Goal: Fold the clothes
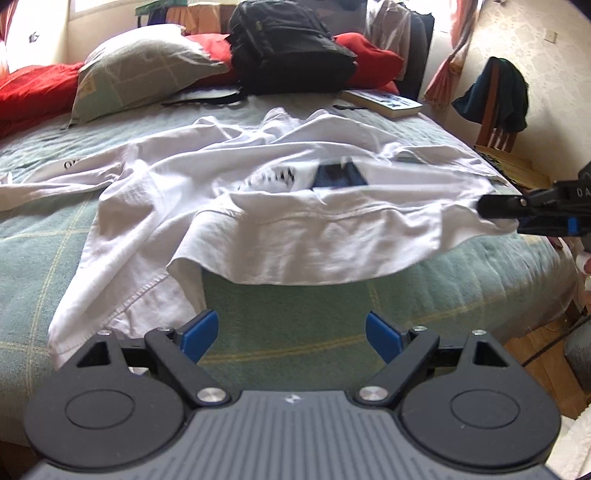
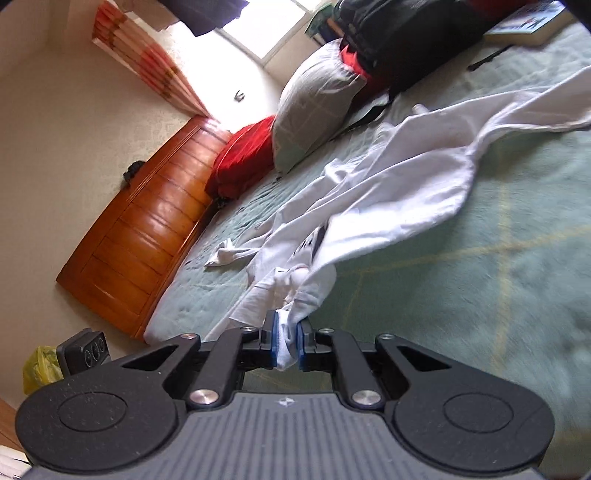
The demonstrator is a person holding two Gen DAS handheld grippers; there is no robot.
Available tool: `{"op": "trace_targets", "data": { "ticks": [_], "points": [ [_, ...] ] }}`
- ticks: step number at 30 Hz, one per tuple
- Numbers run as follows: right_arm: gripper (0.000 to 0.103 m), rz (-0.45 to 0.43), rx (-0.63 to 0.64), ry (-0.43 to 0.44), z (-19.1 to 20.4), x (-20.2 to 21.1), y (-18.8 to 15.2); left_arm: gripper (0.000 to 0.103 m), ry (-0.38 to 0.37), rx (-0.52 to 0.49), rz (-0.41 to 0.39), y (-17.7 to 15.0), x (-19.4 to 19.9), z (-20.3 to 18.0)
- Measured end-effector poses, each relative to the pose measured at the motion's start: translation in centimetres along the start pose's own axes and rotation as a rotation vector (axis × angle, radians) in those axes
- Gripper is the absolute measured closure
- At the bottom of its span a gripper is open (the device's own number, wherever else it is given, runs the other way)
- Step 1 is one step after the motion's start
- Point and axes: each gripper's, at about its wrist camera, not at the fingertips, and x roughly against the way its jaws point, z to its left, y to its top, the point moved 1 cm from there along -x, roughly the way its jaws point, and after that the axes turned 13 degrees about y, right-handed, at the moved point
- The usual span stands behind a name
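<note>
A crumpled white cotton shirt with a dark printed patch [image 1: 258,192] sprawls across the pale green quilted bedspread with thin yellow lines [image 1: 314,325]. At the shirt's right corner the black right gripper [image 1: 484,208] pinches the hem, lifting that edge clear of the bedspread. Below the shirt's raised edge, the left gripper [image 1: 291,332] hangs over bare bedspread, its blue pads [image 1: 201,332] wide apart with nothing between. Beyond the shirt sit a black fabric backpack [image 1: 288,48], a grey-green checked pillow [image 1: 140,74] and a thick paperback book [image 1: 384,101].

Sunlit window [image 2: 258,33], striped curtain [image 2: 147,62], wooden headboard [image 2: 147,225], green-quilted bed [image 1: 295,332]
</note>
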Motion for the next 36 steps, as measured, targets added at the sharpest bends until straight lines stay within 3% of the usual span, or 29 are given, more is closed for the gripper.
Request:
{"op": "trace_targets", "data": {
  "ticks": [11,16,19,21,26,30,33,36],
  "points": [
    [0.091,-0.093,-0.101,-0.153,-1.7,5.7,-3.6,0.016,-0.046,-0.039,-0.051,-0.6,2.2,-0.9],
    [0.089,-0.05,-0.16,-0.245,-3.8,5.7,-4.4,0.016,-0.059,-0.033,-0.043,-1.0,2.8,0.1],
    [0.081,-0.039,-0.158,-0.285,-4.2,5.7,-4.2,0.015,-0.069,-0.008,-0.029,-1.4,3.6,1.8],
    [0.08,-0.041,-0.137,-0.313,-3.9,6.0,-3.7,0.015,-0.071,0.01,-0.031,-1.7,4.4,3.2],
    [0.077,-0.095,-0.101,-0.325,-3.8,7.1,-1.6,0.015,0.033,0.086,-0.059,-1.5,5.5,8.2],
    [0.07,-0.073,-0.11,-0.308,-5.1,6.3,-0.9,0.016,0.123,0.116,-0.061,-1.9,3.4,12.5],
    [0.06,-0.035,-0.146,-0.288,-6.5,5.7,-1.6,0.018,0.124,0.148,-0.001,-2.9,1.0,14.8],
    [0.047,-0.03,-0.185,-0.259,-7.8,5.8,-2.7,0.019,0.037,0.171,0.024,-4.0,-1.0,15.7]
  ]
}}
